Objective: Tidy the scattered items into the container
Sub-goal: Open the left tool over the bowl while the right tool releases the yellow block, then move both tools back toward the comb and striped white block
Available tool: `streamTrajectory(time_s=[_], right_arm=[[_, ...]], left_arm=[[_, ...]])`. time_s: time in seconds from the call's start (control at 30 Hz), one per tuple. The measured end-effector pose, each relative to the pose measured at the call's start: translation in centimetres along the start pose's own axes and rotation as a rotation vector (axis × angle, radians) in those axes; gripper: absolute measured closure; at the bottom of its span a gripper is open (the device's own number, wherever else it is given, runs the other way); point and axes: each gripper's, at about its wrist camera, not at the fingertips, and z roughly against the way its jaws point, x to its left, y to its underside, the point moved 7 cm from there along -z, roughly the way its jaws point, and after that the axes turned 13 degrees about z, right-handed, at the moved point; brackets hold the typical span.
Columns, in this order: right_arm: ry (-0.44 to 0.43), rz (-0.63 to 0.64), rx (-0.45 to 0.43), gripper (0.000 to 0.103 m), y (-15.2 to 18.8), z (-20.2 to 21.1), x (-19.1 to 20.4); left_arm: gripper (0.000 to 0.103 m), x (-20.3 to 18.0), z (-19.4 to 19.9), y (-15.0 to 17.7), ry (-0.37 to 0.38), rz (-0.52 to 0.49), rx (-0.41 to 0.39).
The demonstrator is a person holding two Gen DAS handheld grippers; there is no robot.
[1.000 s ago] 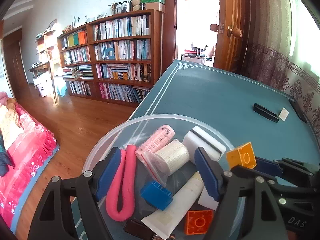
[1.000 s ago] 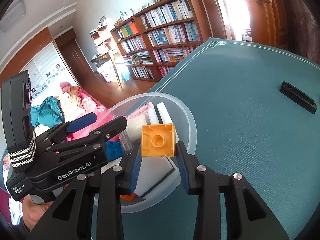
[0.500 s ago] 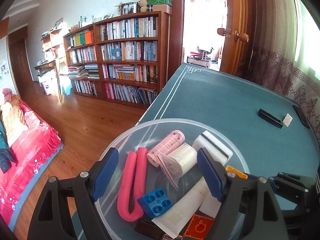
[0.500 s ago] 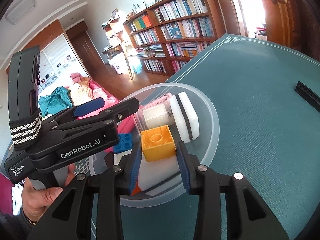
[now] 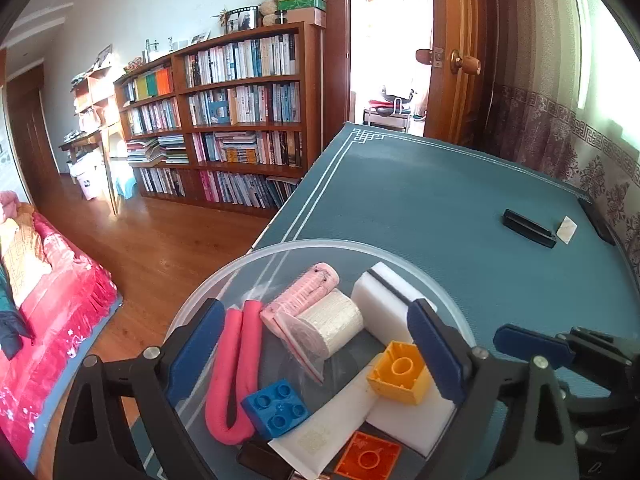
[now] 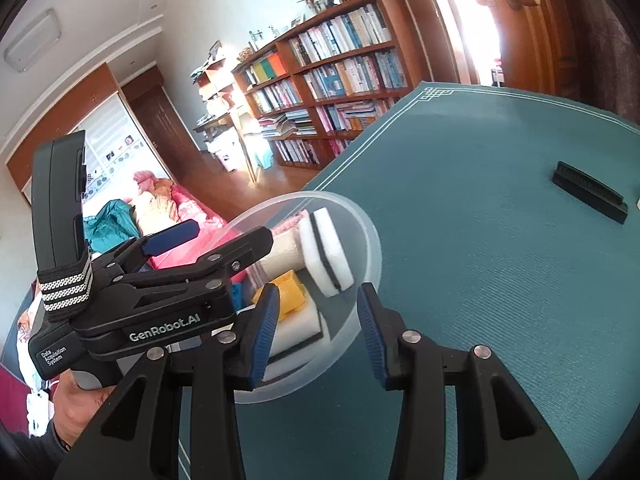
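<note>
Right wrist view: the left gripper [image 6: 224,236] at frame left reads "GenRobot.AI" and "Data Acquisition System"; its jaws are wide apart. Right gripper [image 6: 316,328] is wide too, empty. Yellow block [image 5: 400,374] lies inside the bowl [image 5: 248,264], lower centre.

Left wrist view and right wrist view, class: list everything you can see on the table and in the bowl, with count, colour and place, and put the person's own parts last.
Bowl: one, clear plastic, near table edge.
Foam tube: one, pink, bent, left in bowl.
Rolls: two, pink and white, centre of bowl.
Sponges: two, white, right side of bowl.
Bricks: three in bowl: yellow, blue, orange.
Tube: one, white, under the bricks.
Black bar: one, far on table.
Table: one, teal cover.
Left gripper: open, over bowl.
Right gripper: open, at bowl rim.
Hand: one, holding left gripper.
</note>
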Motion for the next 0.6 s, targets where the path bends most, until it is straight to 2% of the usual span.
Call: streamTrajectory(time_s=[0.03,0.07,0.6], right_arm=[[0.009,-0.013,-0.001,0.059,0.1,0.2,-0.6],[0.018,-0.029,-0.002,0.059,0.3,0.3,-1.2],[0.207,-0.165,0.053,0.058,3.7,2.8,-10.3]], left_arm=[[0.001,-0.3,0.1,0.0,-0.001,-0.008,-0.004],[0.001,-0.6,0.2,0.0,-0.001,-0.016,-0.01],[0.001,-5.8,0.3,0.5,0.023,-0.129,-0.009]])
